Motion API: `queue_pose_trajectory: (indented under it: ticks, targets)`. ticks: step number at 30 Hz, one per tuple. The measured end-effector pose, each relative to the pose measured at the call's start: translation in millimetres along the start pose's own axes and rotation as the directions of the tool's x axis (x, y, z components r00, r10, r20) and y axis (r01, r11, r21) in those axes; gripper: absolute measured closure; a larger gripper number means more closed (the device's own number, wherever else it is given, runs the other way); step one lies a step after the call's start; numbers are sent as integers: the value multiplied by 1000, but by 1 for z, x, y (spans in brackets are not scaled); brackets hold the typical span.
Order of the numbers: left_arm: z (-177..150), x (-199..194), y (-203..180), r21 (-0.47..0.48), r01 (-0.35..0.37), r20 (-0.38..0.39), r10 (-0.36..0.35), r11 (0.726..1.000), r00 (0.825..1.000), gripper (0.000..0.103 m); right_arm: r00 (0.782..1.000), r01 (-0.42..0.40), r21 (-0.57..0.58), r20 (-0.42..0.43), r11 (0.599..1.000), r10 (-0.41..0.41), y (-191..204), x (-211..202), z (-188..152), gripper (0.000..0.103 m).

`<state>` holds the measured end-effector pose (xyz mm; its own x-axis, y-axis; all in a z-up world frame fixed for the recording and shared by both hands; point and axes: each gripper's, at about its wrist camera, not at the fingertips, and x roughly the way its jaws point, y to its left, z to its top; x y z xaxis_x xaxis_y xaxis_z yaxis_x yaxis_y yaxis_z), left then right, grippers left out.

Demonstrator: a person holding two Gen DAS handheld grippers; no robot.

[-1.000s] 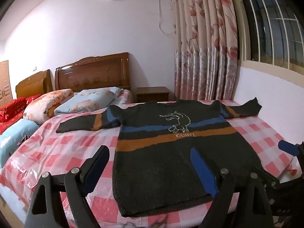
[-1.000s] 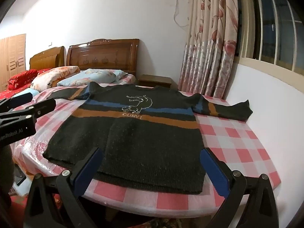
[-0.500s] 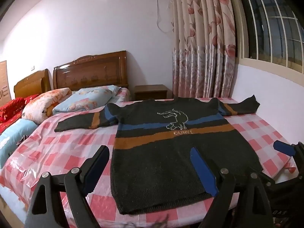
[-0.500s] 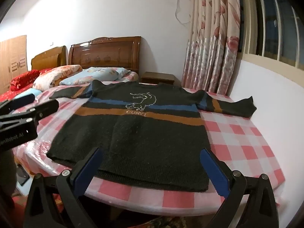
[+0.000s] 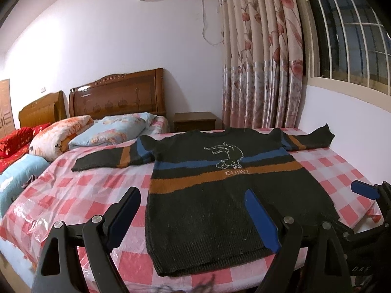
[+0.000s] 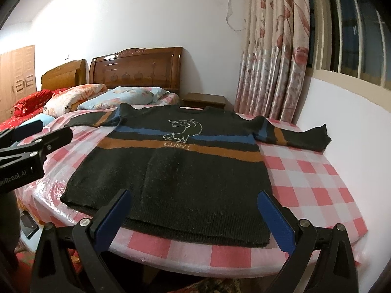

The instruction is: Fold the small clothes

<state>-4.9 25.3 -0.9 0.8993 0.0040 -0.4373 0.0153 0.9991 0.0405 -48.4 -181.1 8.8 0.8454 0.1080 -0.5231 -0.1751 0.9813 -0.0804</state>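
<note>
- On the bed, left wrist view: a dark knitted sweater lies face up and spread flat on the pink-and-white checked cover, hem toward the camera, neck toward the headboard. Both sleeves lie stretched out sideways.
- Same view: the left gripper hangs above the near edge of the bed with its jaws spread wide and nothing between them. One finger stands over the bare cover beside the sweater's hem corner, the other over the lower body of the garment. No contact with the knit is visible.
- Same view: part of the right gripper shows at the right edge, just beside the bed's edge.
- Right wrist view: the sweater fills the middle, its hem running just beyond the fingertips. The right gripper also stands spread and empty, straddling the right half of the hem. The far right sleeve rests near the wall.
- Same view: the left gripper appears at the left, clear of the garment.
- Judgement, step in hand: no fold is made yet; the garment is laid out and both tools are posed for a first grasp.
- Judgement, next move: each tool probably needs to drop to a hem corner or sleeve, pinch the knit without snagging the plastic cover, then carry it over evenly.
</note>
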Motion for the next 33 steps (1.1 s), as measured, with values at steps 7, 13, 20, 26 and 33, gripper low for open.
queue_pose_trajectory:
  ticks: [7,13,20,26,33]
  targets:
    - [-3,1,-6,29,10,-12,-10,1000,1000,14,1000,-4,10,-5,1000,4,-3,2,-1,0]
    - [-6,1,-8,44,13,-14,-12,999,1000,14,1000,-5,18,-10,1000,5,-4,5,-3,0]
    - [-6,1,-6,39,10,-16,-9,999,1000,14,1000,-1,26,-8,1000,1,-6,5,-5,0]
    - [-4,-2,-8,58,7,7,-7,998,1000,14,1000,5,21,9,1000,-5,-4,2,-4,0]
    - [-1,2,-11,65,-2,11,1,998,1000,14,999,5,21,35,1000,-6,-5,1,-6,0]
